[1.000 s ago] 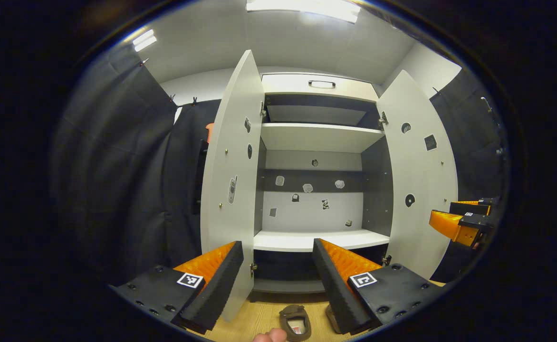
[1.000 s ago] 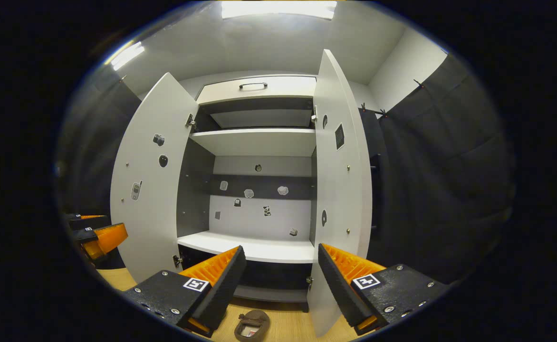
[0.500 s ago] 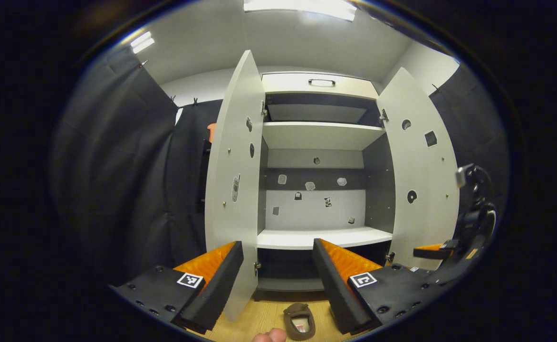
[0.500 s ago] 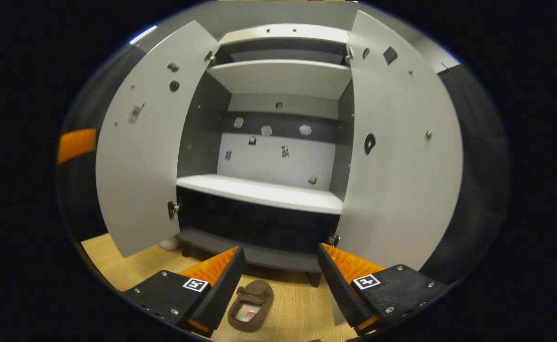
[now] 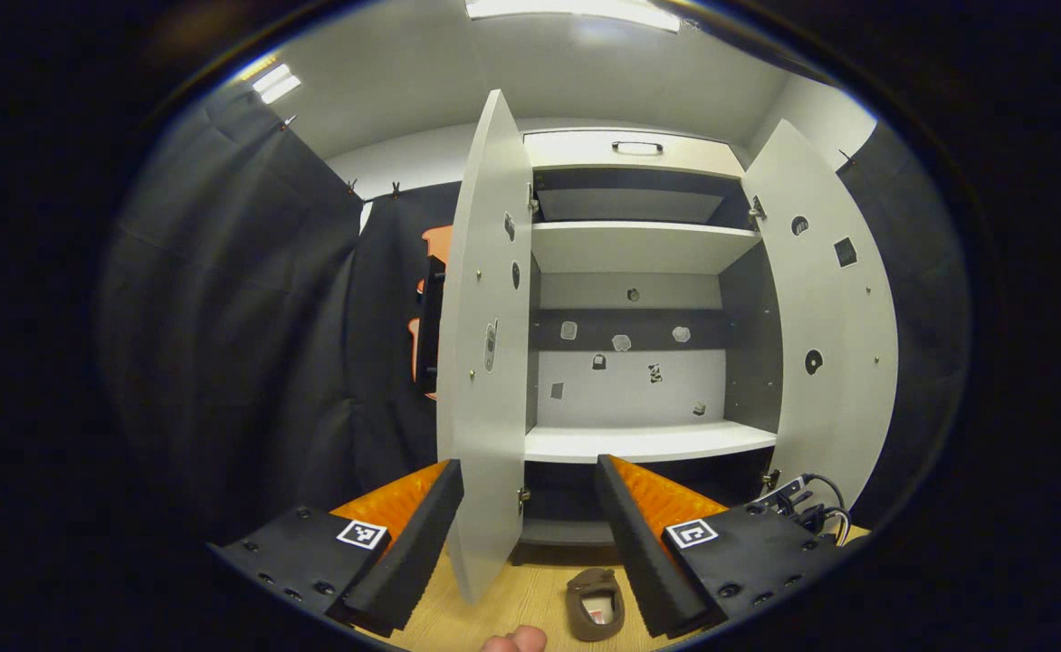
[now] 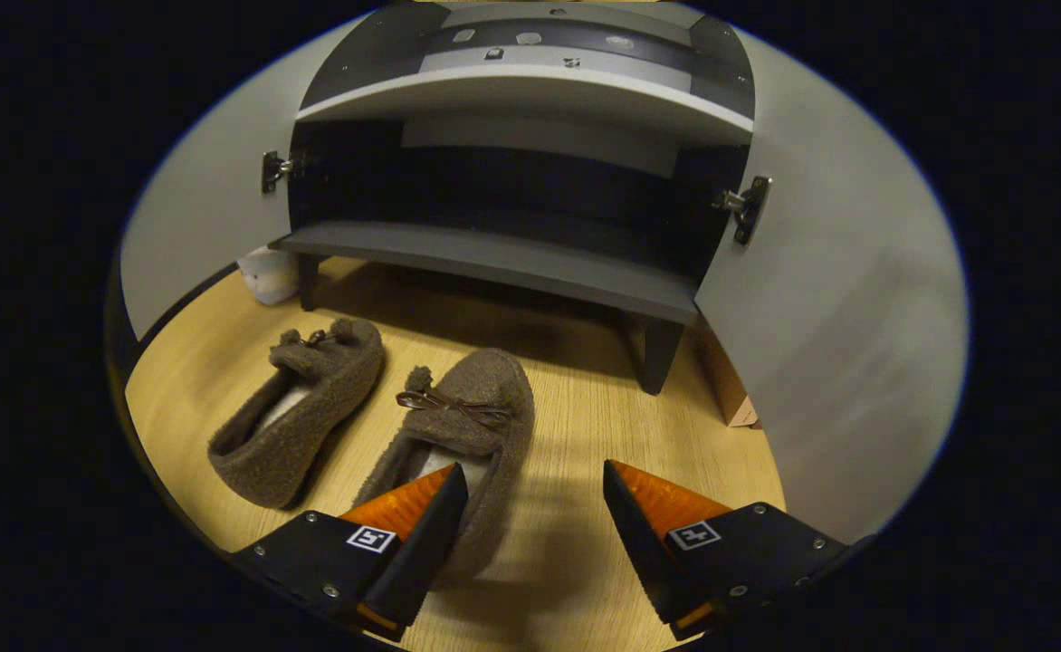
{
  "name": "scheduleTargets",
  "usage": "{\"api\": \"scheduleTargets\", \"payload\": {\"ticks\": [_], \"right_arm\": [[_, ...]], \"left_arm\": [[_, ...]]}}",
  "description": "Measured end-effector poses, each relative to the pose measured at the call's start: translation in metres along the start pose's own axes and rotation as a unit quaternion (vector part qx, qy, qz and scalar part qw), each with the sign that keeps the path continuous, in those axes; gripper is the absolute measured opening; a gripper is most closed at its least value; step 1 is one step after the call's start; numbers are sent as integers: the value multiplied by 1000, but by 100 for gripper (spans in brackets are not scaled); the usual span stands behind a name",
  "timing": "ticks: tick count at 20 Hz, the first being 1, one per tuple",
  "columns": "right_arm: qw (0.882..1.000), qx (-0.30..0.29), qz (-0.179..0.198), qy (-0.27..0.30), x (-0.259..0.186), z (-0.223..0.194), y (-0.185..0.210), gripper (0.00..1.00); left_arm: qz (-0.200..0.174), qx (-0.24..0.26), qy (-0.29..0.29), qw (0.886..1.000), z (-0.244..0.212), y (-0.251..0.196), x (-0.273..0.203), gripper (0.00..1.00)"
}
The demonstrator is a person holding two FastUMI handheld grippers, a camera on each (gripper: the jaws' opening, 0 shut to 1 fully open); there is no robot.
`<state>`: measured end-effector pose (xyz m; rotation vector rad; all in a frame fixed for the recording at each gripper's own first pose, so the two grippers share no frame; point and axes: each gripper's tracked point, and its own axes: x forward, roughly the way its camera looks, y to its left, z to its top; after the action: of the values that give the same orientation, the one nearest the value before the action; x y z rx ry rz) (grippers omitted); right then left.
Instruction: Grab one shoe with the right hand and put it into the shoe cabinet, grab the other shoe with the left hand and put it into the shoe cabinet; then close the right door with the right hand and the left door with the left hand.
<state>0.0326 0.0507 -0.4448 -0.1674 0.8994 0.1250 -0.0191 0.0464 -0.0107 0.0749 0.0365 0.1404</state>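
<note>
In the left gripper view, your left claw (image 5: 529,534) hangs spread wide and empty in front of the tall white shoe cabinet (image 5: 644,439), whose two white doors, the left door (image 5: 487,362) and the right door (image 5: 834,317), both stand swung out; compared with a second ago this view has slid a little sideways, so the left door now cuts down between the fingers, and one brown fuzzy slipper (image 5: 596,603) lies on the pale wooden floor (image 5: 494,611) just below the cabinet's bottom edge. In the right gripper view the change is much bigger: a second ago your right claw (image 6: 530,530) faced the shelves, and now it has tipped down toward the floor and dropped close to the pair. Its fingers are released, gripping nothing. The nearer slipper (image 6: 458,435) has its heel end right at the claw's left finger, toe pointing at the dark lowest shelf (image 6: 494,258); the other slipper (image 6: 300,407) lies just beside it, toward the left door's foot. That reads as the start of the first grab: you probably need to shift left so the nearer slipper's heel sits between both fingers before you clench.
</note>
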Motion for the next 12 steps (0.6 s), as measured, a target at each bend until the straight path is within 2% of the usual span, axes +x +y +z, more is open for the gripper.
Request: {"api": "scheduleTargets", "payload": {"ticks": [2, 3, 5, 7, 8, 9, 10, 11, 12], "right_arm": [[999, 32, 8, 14, 21, 2, 5, 92], [999, 39, 2, 11, 33, 5, 4, 90], [999, 42, -4, 23, 58, 0, -2, 85], [998, 63, 18, 11, 67, 7, 7, 72], [998, 65, 23, 9, 68, 9, 9, 57], [997, 67, 25, 9, 66, 10, 10, 46], [998, 59, 14, 0, 64, 13, 7, 23], [999, 47, 9, -8, 63, 15, 6, 13], [999, 39, 13, -18, 58, 17, 7, 7]], "left_arm": [[6, 3, 4, 1000, -2, 3, -2, 99], [8, 5, 4, 1000, -2, 5, -2, 96], [10, 9, 5, 1000, -2, 6, -4, 96], [10, 12, 7, 1000, -3, 6, -3, 96], [10, 14, 8, 1000, -4, 6, -3, 99], [10, 14, 8, 1000, -4, 5, -2, 98], [8, 14, 8, 1000, -4, 4, -1, 96], [5, 15, 6, 1000, -3, 2, 0, 96], [3, 15, 4, 1000, -2, 0, 0, 96]]}}
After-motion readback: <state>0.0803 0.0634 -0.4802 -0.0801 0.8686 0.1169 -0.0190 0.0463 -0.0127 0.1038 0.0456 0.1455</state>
